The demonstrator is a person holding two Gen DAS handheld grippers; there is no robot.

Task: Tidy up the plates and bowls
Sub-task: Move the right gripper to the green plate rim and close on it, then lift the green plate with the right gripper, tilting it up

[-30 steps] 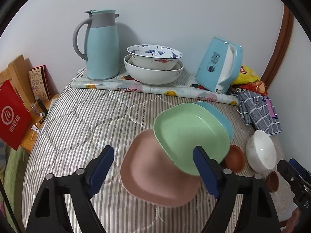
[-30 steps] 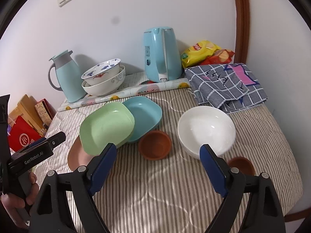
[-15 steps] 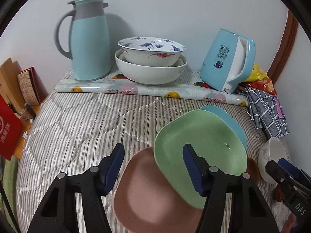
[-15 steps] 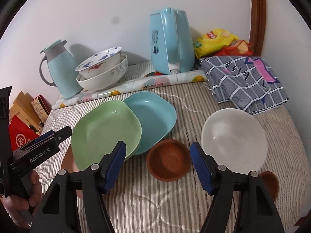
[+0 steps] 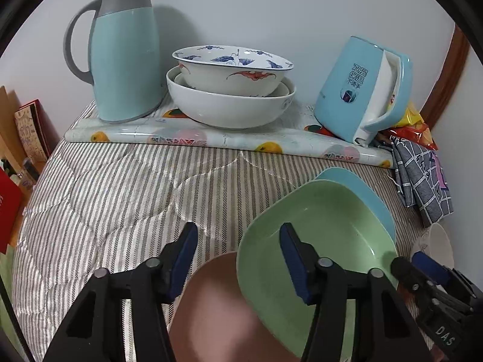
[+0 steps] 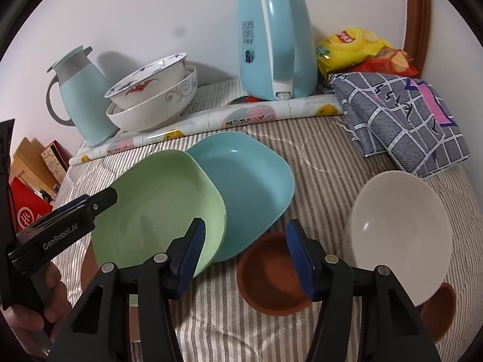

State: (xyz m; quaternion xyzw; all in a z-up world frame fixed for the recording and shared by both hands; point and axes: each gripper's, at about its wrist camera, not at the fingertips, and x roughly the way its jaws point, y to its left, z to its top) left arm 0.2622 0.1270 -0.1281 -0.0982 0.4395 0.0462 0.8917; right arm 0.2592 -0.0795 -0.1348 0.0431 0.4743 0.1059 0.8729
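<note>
Hovering left gripper [image 5: 238, 256] jaws spread over the green plate [image 5: 326, 229] rim, green overlapping pink plate [image 5: 211, 310] and blue plate [image 6: 250, 187], right gripper [image 6: 246, 247] released above small brown bowl [image 6: 268, 283], white bowl [image 6: 398, 232] alongside

I see a grey-and-white striped quilt [image 6: 317, 163] carrying a green plate [image 6: 157, 208], a blue plate [image 6: 250, 181], a pink plate [image 5: 211, 310], a terracotta-brown bowl [image 6: 271, 277] and a plain white bowl [image 6: 398, 226]. At its far edge, a white bowl with blue and red motifs [image 5: 232, 72] stands beside a pale-teal, grey-collared jug [image 5: 126, 48].
</note>
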